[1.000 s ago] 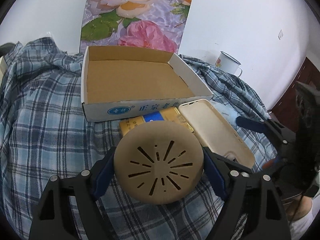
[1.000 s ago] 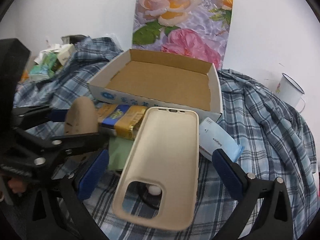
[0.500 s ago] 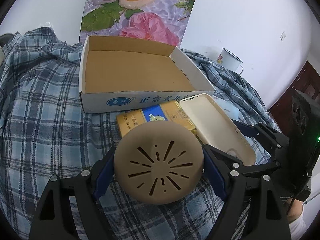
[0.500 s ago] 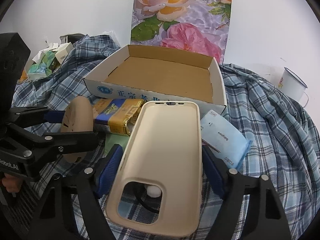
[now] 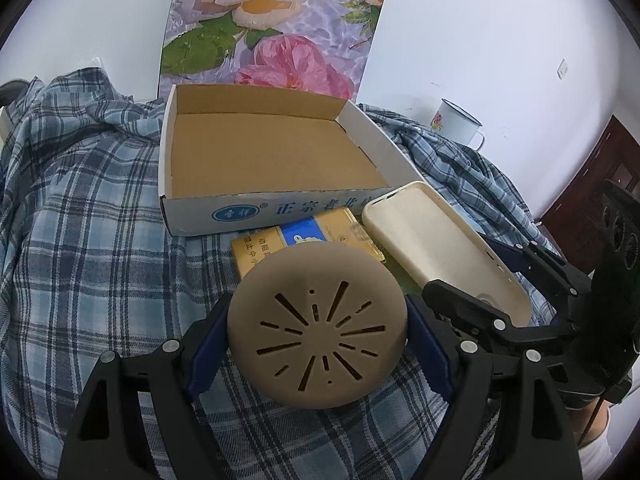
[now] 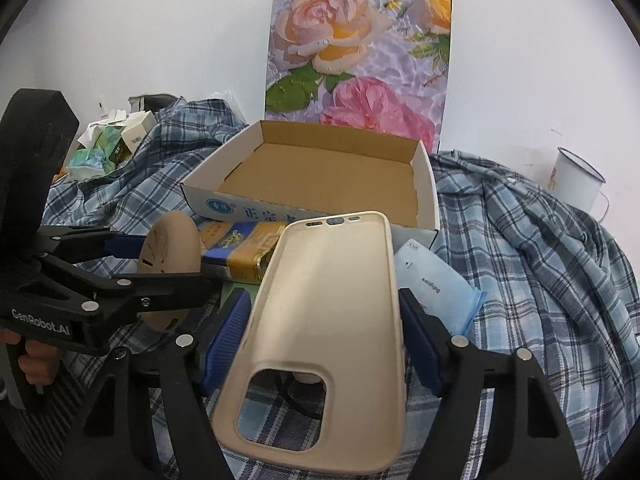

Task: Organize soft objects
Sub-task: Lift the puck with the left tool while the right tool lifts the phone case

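A: Where's the tan slotted disc [image 5: 318, 332]?
B: Clenched across its width in the left gripper [image 5: 318, 336], lifted before the empty cardboard box [image 5: 264, 216].
A: And the phone case [image 6: 324, 320]?
B: The right gripper [image 6: 324, 340] is closing its jaws on the case's sides, likely so both go into the box together.

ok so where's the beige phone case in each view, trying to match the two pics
Left wrist view: the beige phone case lies right of centre, running diagonally toward the lower right, between the right gripper's closing jaws.
Right wrist view: it fills the lower centre, lengthwise between the blue pads, camera cutout nearest the lens.
Shared landmark: the open cardboard box, just beyond the case's far end in both.
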`<state>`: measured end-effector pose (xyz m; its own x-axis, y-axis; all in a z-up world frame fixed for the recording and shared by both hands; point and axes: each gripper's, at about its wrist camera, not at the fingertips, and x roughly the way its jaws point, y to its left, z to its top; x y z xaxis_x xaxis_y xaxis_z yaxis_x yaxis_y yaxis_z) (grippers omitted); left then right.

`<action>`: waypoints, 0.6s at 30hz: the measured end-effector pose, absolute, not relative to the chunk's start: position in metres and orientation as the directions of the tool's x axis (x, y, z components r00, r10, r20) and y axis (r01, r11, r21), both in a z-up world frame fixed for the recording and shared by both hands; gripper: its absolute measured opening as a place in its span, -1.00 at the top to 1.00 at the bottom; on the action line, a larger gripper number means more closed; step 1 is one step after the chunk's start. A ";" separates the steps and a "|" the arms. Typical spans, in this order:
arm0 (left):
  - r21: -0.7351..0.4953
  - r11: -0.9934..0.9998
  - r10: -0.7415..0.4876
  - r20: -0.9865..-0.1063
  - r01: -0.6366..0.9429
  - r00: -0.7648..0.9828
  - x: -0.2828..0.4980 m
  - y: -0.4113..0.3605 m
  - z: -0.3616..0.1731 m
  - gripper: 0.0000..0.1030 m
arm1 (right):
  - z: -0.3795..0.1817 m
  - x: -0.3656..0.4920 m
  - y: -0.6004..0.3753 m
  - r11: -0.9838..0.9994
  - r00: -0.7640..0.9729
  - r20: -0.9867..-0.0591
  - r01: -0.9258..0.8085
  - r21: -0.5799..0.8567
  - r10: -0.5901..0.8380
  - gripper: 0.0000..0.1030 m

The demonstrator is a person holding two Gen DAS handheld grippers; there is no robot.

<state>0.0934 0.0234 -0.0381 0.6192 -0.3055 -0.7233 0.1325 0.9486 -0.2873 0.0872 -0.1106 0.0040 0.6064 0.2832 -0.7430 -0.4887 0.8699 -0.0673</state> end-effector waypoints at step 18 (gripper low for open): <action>-0.250 0.961 -0.262 -0.670 0.122 0.694 0.081 0.025 -0.019 -0.62 | 0.028 0.070 -0.115 0.862 0.697 -0.638 -0.497 -0.102 0.327 -0.40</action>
